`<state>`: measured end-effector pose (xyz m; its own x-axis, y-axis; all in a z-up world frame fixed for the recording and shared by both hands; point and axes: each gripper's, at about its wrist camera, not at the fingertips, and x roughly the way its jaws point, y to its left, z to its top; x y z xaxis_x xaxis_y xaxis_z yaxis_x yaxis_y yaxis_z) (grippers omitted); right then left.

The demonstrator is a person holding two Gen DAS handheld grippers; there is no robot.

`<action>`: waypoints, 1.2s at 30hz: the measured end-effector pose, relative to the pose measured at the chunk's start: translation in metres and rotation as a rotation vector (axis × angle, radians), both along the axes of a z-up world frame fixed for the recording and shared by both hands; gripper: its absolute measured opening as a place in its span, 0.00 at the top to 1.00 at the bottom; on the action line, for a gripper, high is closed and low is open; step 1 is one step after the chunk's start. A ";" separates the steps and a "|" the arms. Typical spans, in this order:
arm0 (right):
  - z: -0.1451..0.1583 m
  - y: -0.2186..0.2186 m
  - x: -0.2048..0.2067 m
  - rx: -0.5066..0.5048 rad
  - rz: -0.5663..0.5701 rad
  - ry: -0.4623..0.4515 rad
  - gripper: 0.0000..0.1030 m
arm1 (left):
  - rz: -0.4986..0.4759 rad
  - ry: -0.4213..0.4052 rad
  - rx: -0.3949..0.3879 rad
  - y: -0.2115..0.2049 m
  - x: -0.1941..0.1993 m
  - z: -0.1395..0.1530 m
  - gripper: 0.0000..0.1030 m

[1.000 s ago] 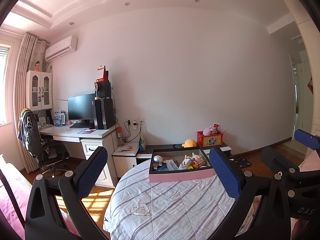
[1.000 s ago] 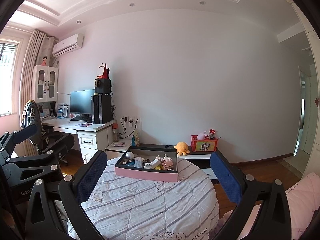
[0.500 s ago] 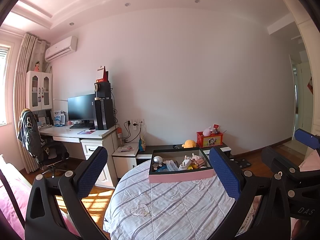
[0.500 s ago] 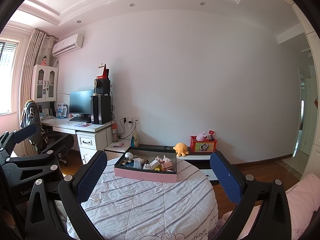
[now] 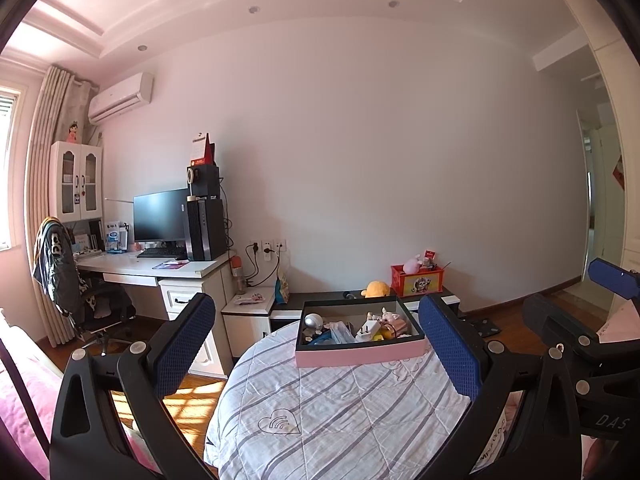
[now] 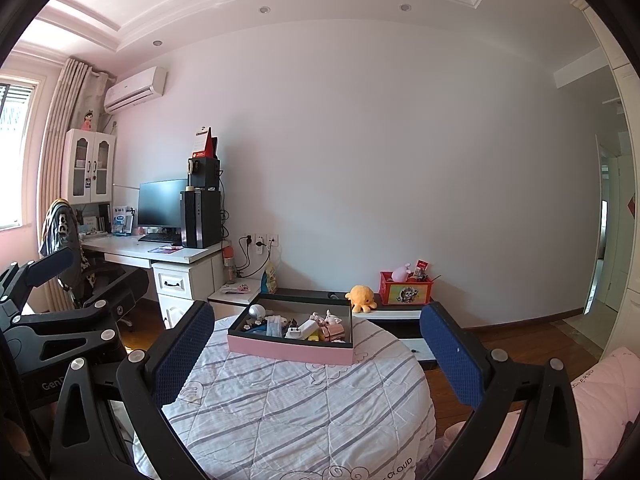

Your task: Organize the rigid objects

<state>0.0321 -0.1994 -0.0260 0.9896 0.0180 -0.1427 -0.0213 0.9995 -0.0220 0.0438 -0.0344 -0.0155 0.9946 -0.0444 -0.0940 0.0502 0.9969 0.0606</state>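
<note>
At the centre of both wrist views, a shallow rectangular box [image 5: 360, 354] with pink outer walls and a dark lining sat on the far part of a round table [image 5: 340, 412] draped in a quilted, grey-striped white cloth. The left claw [image 5: 320, 356] and the right claw [image 6: 316, 354] were both held wide apart and empty, well short of the box, their blue pads [image 6: 180, 354] showing a dimpled, grippy texture against black plastic frames. Inside the box lay a jumble of small hard things: a shiny silver ball [image 5: 313, 321] at its left end, a white plug-like block [image 5: 366, 330], a coppery metallic piece [image 6: 330, 333] and a pale figurine [image 5: 386, 315], packed close and partly overlapping, with some too small to identify. From this spot the likeliest trouble appeared to be a claw closing on two neighbours at once, since the pieces were crowded; the smooth ball would probably roll or squirt free of flat pads, and a push on the light box might slide it across the soft cloth toward the table's edge. An orange plush toy [image 6: 361, 297] sat on a low shelf behind, upper right of the box.
</note>
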 end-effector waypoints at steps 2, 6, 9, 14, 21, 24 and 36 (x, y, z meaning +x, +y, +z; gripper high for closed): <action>0.000 -0.001 0.000 0.002 0.000 0.001 0.00 | 0.003 -0.010 0.001 0.001 0.000 0.000 0.00; 0.000 -0.001 0.000 0.004 0.000 0.002 0.00 | 0.006 -0.010 0.003 0.002 0.001 0.000 0.00; 0.000 -0.001 0.000 0.002 -0.002 0.003 0.00 | 0.009 -0.008 0.004 0.002 0.002 -0.002 0.00; -0.001 0.000 -0.001 0.002 0.004 0.004 0.00 | 0.013 -0.006 0.004 0.001 0.002 -0.003 0.00; 0.000 0.001 -0.001 0.002 0.005 0.008 0.00 | 0.014 -0.006 0.006 0.002 0.002 -0.004 0.00; -0.001 0.001 -0.001 0.003 0.006 0.009 0.00 | 0.016 -0.006 0.007 0.002 0.001 -0.004 0.00; -0.001 0.001 -0.001 0.002 0.005 0.009 0.00 | 0.019 -0.006 0.007 0.003 -0.001 -0.004 0.00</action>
